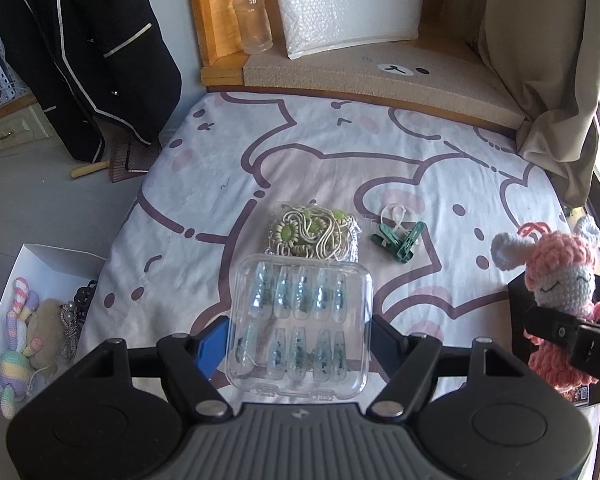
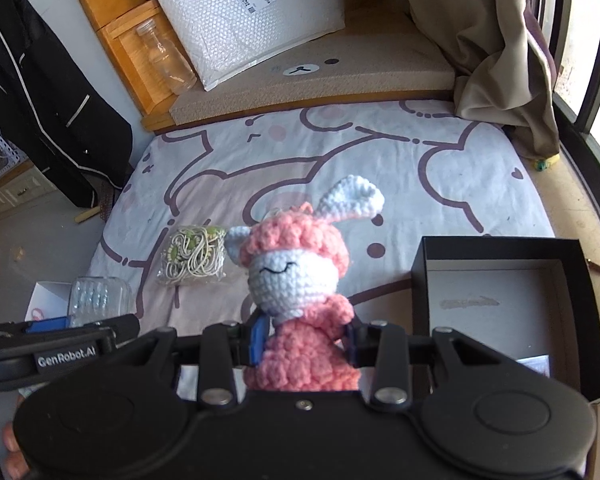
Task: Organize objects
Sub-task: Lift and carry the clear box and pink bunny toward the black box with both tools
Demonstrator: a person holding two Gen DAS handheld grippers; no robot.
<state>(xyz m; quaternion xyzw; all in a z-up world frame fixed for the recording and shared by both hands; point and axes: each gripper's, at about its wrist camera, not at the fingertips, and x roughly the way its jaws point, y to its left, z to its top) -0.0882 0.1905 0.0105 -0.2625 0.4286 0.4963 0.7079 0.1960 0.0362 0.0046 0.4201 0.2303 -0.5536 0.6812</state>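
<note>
Toys fill the white box (image 1: 28, 256) at far left. Beside it, the left gripper (image 1: 300, 340) is clamped on a clear nail case (image 1: 300, 328), lifted above the bedsheet (image 1: 204, 184). Rightward, the right gripper (image 2: 304, 344) squeezes an upright crochet bunny (image 2: 300, 280); the black box (image 2: 500, 252) sits just to its right, nearest that hand.

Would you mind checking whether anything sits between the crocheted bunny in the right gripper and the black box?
Nothing visible does: the crocheted bunny is held just left of the open black box, with only bare bedsheet between them.
</note>
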